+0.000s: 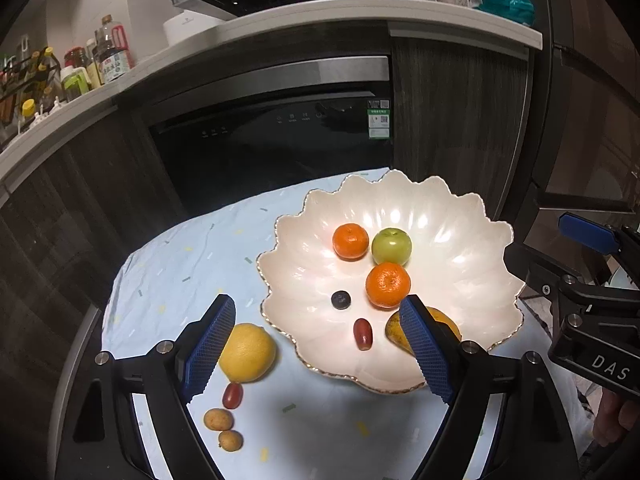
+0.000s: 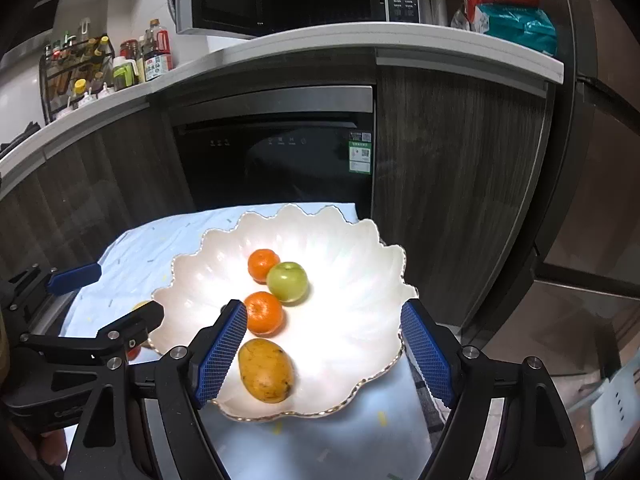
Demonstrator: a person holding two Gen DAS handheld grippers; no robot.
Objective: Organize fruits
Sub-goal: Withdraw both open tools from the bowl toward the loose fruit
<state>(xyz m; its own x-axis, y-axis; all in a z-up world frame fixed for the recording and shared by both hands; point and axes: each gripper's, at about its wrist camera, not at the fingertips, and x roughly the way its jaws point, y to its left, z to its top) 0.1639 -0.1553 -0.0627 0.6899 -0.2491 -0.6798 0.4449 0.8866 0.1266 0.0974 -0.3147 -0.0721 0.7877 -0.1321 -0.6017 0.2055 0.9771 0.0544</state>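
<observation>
The white scalloped bowl [image 1: 460,216] already holds two mandarins, a green apple and a mango. The lemon [image 1: 248,352] waits on the worktop. The left gripper [image 1: 320,344] and right gripper [image 2: 324,356] hover with fingers spread wide, holding nothing, ready to fetch more.

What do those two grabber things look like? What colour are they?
Both are black plastic frames with silver screws. The left gripper has two flat fingers covered in bright blue pads with a bumpy grid pattern and a zigzag edge. The right gripper looks the same. White letters "DAS" are printed on its side. No cables show.
</observation>
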